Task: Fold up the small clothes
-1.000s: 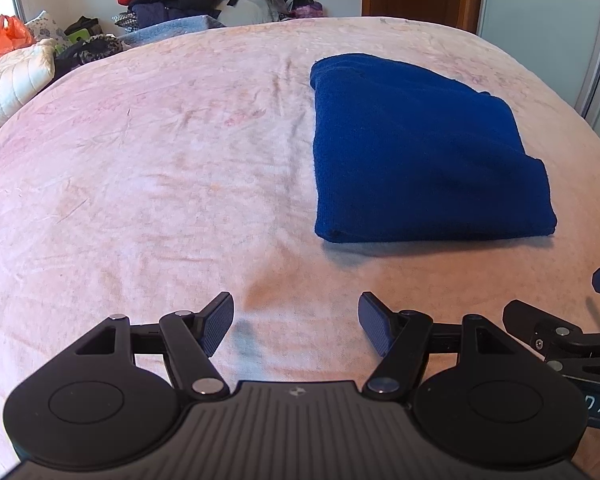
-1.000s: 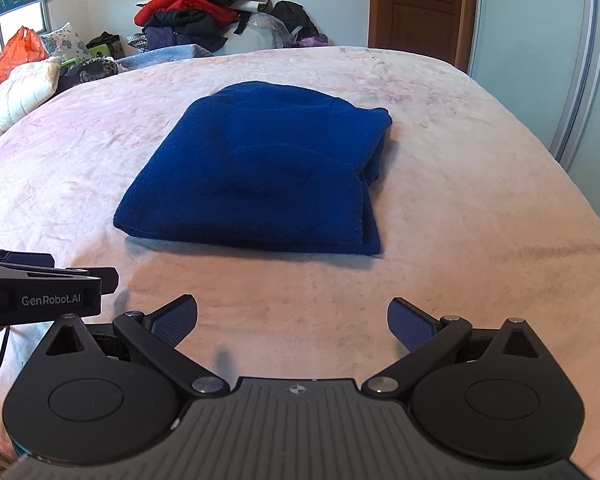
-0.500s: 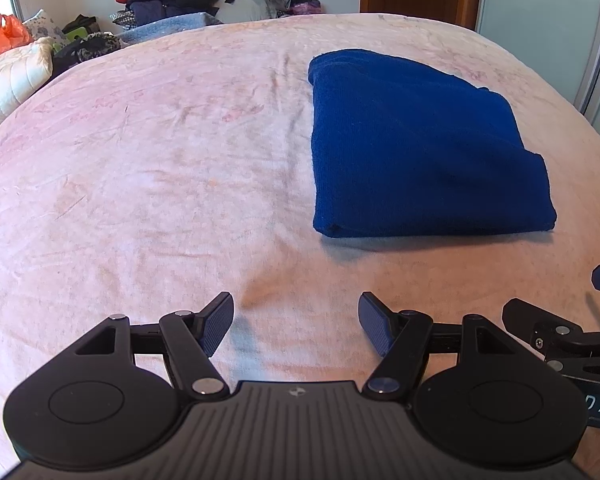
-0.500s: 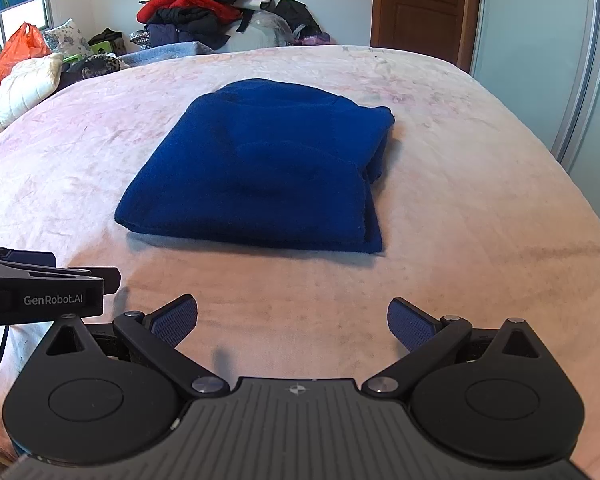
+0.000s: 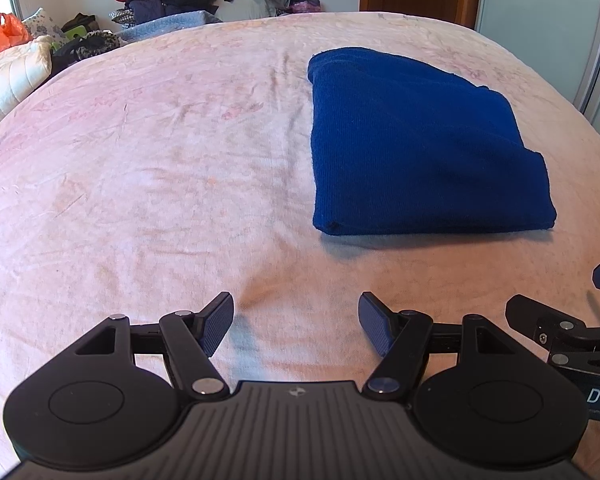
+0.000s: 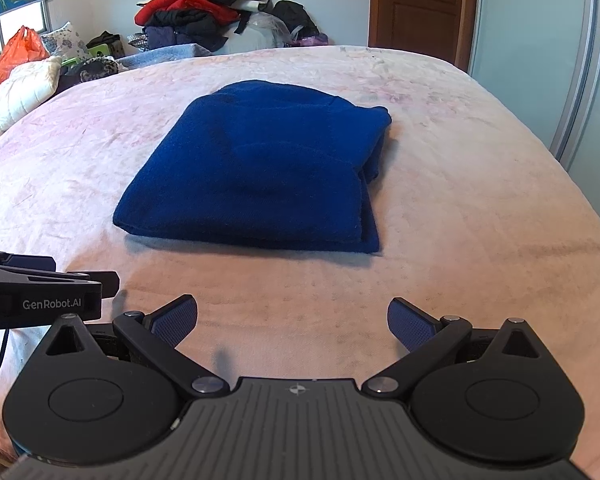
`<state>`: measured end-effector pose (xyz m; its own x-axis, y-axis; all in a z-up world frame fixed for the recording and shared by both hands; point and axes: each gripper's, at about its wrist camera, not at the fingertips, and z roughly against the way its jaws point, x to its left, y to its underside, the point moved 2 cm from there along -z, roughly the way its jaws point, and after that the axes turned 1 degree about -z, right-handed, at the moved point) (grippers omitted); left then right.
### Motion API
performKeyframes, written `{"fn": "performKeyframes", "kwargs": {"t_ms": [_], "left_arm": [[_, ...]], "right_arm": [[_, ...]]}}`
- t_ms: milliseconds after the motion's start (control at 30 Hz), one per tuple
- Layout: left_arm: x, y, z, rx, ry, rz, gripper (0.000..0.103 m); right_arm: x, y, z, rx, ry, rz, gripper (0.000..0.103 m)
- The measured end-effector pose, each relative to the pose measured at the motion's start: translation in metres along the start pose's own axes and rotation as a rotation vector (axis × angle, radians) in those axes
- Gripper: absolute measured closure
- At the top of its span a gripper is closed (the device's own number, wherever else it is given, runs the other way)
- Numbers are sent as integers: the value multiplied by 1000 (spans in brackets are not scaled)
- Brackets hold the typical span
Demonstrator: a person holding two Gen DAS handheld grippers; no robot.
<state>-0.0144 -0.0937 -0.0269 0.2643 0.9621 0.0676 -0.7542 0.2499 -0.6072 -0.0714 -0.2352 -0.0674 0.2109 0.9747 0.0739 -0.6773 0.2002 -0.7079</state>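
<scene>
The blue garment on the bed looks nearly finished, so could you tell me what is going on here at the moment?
A person holds a gripper in each hand over a pink bed. The blue garment lies folded into a neat rectangle on the cover, and nothing touches it. The left gripper and right gripper are both open, empty and short of the garment's near edge. A pile of other clothes sits beyond the far end of the bed.
</scene>
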Motion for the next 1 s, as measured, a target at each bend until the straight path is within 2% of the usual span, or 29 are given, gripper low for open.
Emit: {"fn": "performKeyframes", "kwargs": {"t_ms": [1000], "left_arm": [[0,3,-2,11,10,-3,34]], "right_arm": [[-3,0,-3,8,-7,-5,1]]}}
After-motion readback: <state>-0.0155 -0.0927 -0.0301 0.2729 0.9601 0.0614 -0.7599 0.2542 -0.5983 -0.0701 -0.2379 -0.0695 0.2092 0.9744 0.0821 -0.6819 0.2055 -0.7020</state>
